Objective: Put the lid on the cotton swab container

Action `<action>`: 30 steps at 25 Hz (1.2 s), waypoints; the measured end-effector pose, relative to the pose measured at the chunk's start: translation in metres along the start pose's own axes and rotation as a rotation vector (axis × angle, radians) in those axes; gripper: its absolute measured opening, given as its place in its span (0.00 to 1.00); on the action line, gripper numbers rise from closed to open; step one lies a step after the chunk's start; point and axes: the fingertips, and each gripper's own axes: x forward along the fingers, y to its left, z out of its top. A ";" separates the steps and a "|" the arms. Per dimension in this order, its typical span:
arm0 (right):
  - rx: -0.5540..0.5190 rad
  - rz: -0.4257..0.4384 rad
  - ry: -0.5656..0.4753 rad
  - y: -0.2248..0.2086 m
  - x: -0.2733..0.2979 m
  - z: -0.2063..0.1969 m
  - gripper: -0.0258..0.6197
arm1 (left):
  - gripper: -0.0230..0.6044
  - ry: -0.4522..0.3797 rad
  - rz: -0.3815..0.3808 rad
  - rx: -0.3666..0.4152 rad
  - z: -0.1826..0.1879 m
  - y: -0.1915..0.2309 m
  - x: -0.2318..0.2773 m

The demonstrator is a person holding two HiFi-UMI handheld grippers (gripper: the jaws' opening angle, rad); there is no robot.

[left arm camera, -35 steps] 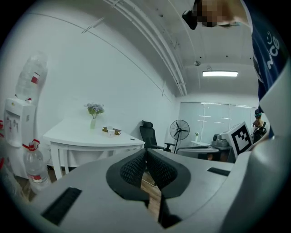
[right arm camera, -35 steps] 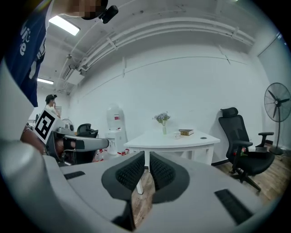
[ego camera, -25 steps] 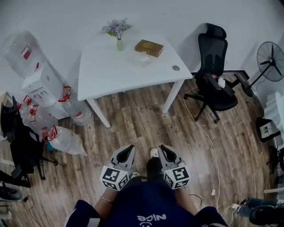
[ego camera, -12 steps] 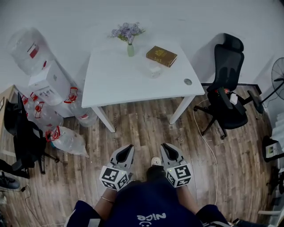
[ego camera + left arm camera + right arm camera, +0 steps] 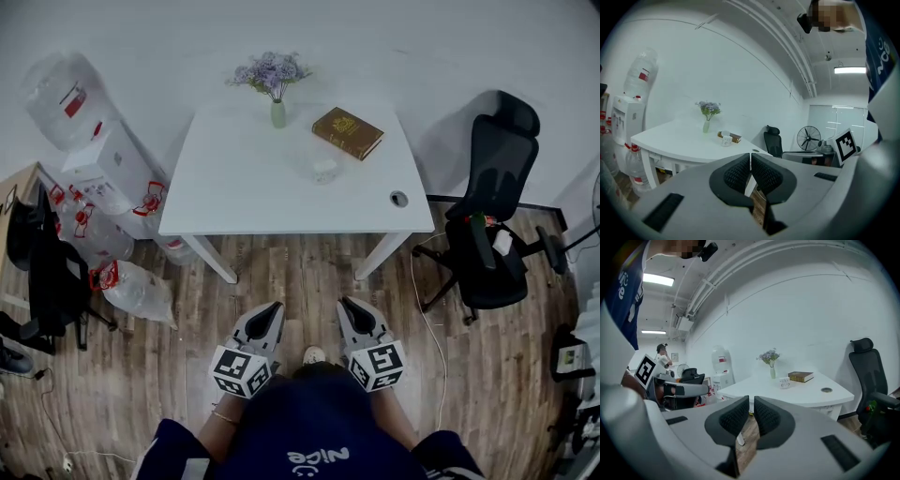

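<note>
Wood floor (image 5: 281, 272); white table (image 5: 234, 187) on it; chair (image 5: 492, 216) right of table, water dispenser (image 5: 108, 169) left; left gripper (image 5: 274, 307) and right gripper (image 5: 346, 304) before the table, jaws together, empty; on the table book (image 5: 348, 132), vase (image 5: 278, 113), swab container (image 5: 324, 170) just before the book.

The table (image 5: 244, 187) top is smooth, matt white; the floor (image 5: 291, 272) is grainy wood plank. The water bottles (image 5: 139, 292) look like clear glossy plastic. The left gripper (image 5: 750, 157) and right gripper (image 5: 751, 400) have matt grey shells and black dimpled pads (image 5: 736, 174).
</note>
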 end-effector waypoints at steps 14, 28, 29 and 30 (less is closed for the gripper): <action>0.037 0.045 0.032 -0.057 0.019 -0.005 0.13 | 0.07 0.037 0.024 -0.026 -0.010 -0.008 0.062; 0.070 -0.010 0.069 -0.124 0.116 0.021 0.13 | 0.07 0.099 -0.087 -0.018 0.015 0.074 0.189; 0.076 -0.020 0.074 -0.132 0.127 0.024 0.13 | 0.07 0.102 -0.094 -0.020 0.020 0.083 0.200; 0.081 -0.032 0.076 -0.139 0.139 0.028 0.13 | 0.07 0.102 -0.101 -0.021 0.025 0.092 0.211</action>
